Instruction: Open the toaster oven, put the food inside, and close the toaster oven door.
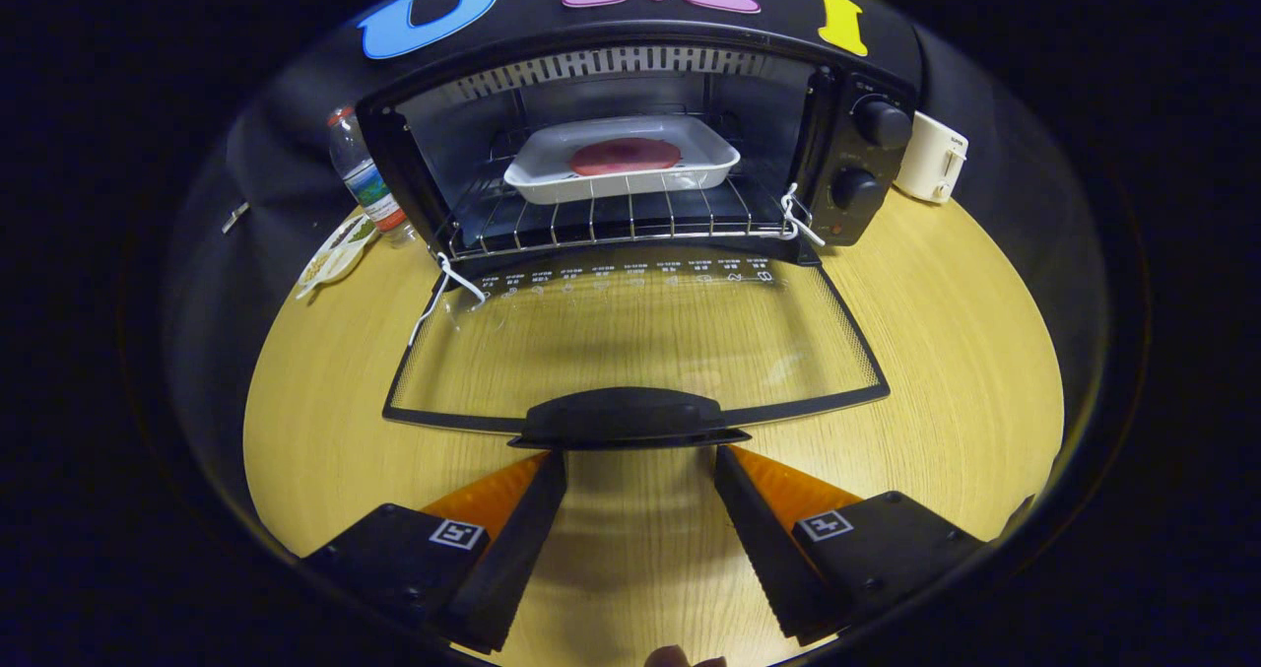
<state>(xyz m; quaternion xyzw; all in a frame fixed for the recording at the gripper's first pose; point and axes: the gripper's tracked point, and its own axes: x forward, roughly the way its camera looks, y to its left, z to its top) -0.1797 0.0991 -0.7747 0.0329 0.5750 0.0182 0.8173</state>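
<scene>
Partly hidden: door handle [626,419] underside behind spread hand-held gripper [640,452] tips

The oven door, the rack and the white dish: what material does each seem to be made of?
Oven door: clear glass in a dark frame; the wood-grain table shows through it.
Rack: shiny metal wire, probably steel.
White dish: glossy, likely ceramic or enamel; hard to tell.
The gripper is open just before the door handle.

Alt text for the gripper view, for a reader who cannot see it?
Black toaster oven stands open, a white tray of reddish food on its wire rack. Its glass door lies flat on the wooden table, with the open gripper just short of the door handle.
</scene>
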